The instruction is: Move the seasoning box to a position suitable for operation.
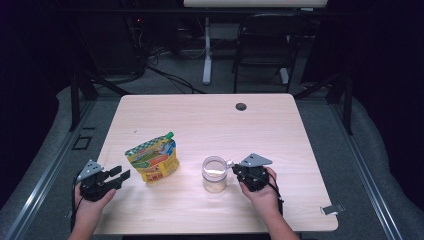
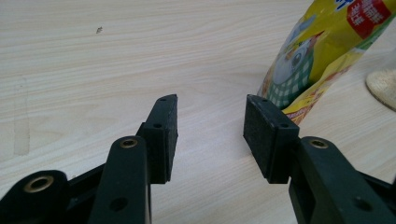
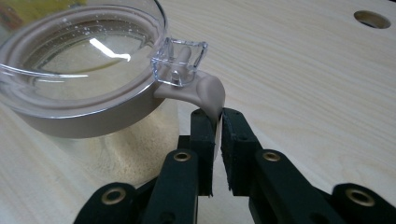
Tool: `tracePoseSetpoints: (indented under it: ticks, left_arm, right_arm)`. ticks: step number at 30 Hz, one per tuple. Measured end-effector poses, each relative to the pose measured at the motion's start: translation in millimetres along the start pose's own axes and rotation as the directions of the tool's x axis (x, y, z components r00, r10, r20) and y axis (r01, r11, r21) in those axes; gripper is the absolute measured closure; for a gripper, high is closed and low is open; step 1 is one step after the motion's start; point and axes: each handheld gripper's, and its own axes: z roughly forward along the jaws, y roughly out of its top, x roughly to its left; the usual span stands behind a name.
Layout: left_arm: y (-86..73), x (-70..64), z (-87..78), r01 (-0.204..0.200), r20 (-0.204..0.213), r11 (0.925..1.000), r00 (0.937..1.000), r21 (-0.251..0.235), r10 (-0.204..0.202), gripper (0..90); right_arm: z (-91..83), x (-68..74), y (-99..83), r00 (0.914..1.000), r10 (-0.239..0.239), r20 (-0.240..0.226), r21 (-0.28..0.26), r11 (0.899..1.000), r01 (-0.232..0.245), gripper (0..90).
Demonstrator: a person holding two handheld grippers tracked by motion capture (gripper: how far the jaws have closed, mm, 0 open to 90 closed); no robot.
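A clear jar [image 1: 214,174] [image 3: 88,93] with a see-through lid and a tan rim stands near the table's front middle, partly filled with pale grains. My right gripper [image 1: 234,167] [image 3: 217,122] is shut on the jar's tan latch tab [image 3: 208,93] at its right side. A yellow spouted pouch [image 1: 153,159] [image 2: 322,56] with a green cap lies left of the jar. My left gripper [image 1: 121,173] [image 2: 211,121] rests open on the table just left of the pouch, nothing between its pads.
The light wood table [image 1: 210,120] has a round cable hole [image 1: 241,106] [image 3: 372,19] at its far middle. A small metal clip [image 1: 332,209] sits at the front right edge. A chair [image 1: 265,40] and a desk leg stand beyond the table.
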Motion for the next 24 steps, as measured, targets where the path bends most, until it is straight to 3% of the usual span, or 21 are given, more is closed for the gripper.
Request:
tracePoseSetpoints:
  ticks: [7,14,18,23,24]
  left_arm:
    - [4.9,-0.5,4.1,-0.008,0.002,1.0000,1.0000,-0.004,0.008,55.3]
    - [7.8,-4.5,3.5,-0.021,0.001,0.9998,0.9998,0.002,0.021,56.7]
    - [12.1,-6.5,-4.7,-0.016,-0.013,0.9998,0.9998,-0.013,0.016,58.8]
    - [20.6,-9.6,-21.3,0.002,-0.012,0.9992,0.9999,-0.040,-0.002,61.3]
    - [21.5,-10.5,-23.2,0.002,-0.010,0.9989,0.9999,-0.046,-0.002,61.9]
  right_arm:
    - [-8.9,5.7,-2.1,0.9994,0.001,-0.035,0.034,0.999,0.000,81.7]
    - [-18.6,1.7,-0.9,0.9940,0.052,-0.097,0.047,0.998,-0.047,78.1]
    - [-27.2,1.2,2.6,0.9886,0.052,-0.141,0.010,0.999,-0.051,75.7]
    - [-39.0,1.8,8.4,0.9942,0.034,-0.102,-0.046,0.998,-0.038,74.3]
    - [-40.2,1.8,9.1,0.9947,0.048,-0.091,-0.065,0.996,-0.054,73.3]
